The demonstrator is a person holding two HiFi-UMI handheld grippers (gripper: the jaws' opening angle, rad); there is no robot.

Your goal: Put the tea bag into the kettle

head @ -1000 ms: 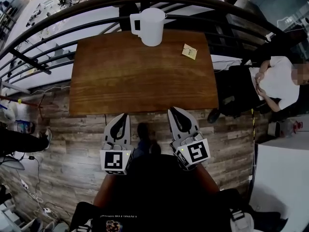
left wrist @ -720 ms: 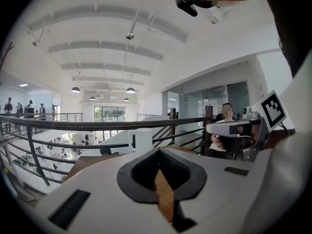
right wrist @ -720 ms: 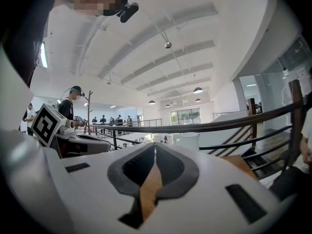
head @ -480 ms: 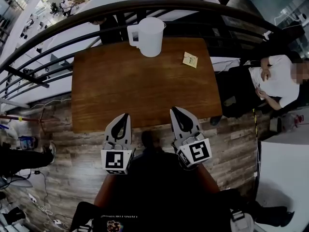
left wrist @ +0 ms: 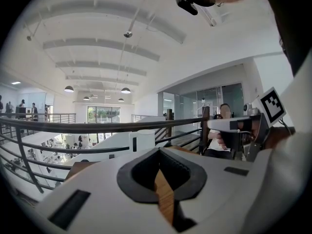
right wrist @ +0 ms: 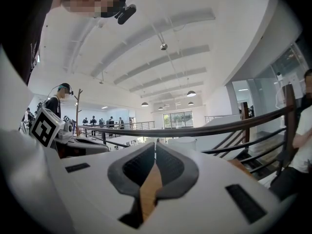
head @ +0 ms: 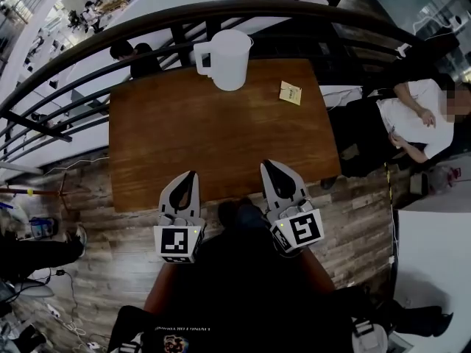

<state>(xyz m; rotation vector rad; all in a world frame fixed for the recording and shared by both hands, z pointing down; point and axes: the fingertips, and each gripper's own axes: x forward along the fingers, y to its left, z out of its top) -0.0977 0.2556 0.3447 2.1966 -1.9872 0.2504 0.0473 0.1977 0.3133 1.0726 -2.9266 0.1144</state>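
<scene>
A white kettle-like jug (head: pixel 226 59) with a handle on its left stands at the far edge of a brown wooden table (head: pixel 199 138). A yellow tea bag (head: pixel 291 93) lies flat on the table at the far right, right of the jug. My left gripper (head: pixel 192 176) and right gripper (head: pixel 266 165) hover side by side at the table's near edge, both shut and empty, pointing toward the jug. In the left gripper view the jug (left wrist: pixel 144 141) shows beyond the shut jaws. The jug (right wrist: pixel 183 143) in the right gripper view is mostly hidden behind the jaws.
A dark curved railing (head: pixel 221 13) runs just behind the table. A seated person in a white shirt (head: pixel 416 116) is close to the table's right side. Wood-plank floor (head: pixel 88 241) surrounds the near side, with cables at the lower left.
The table, jug and tea bag sit lower in the head view than before. Both grippers now reach over the table's near edge, where before their tips were just short of it. Jaws unchanged.
</scene>
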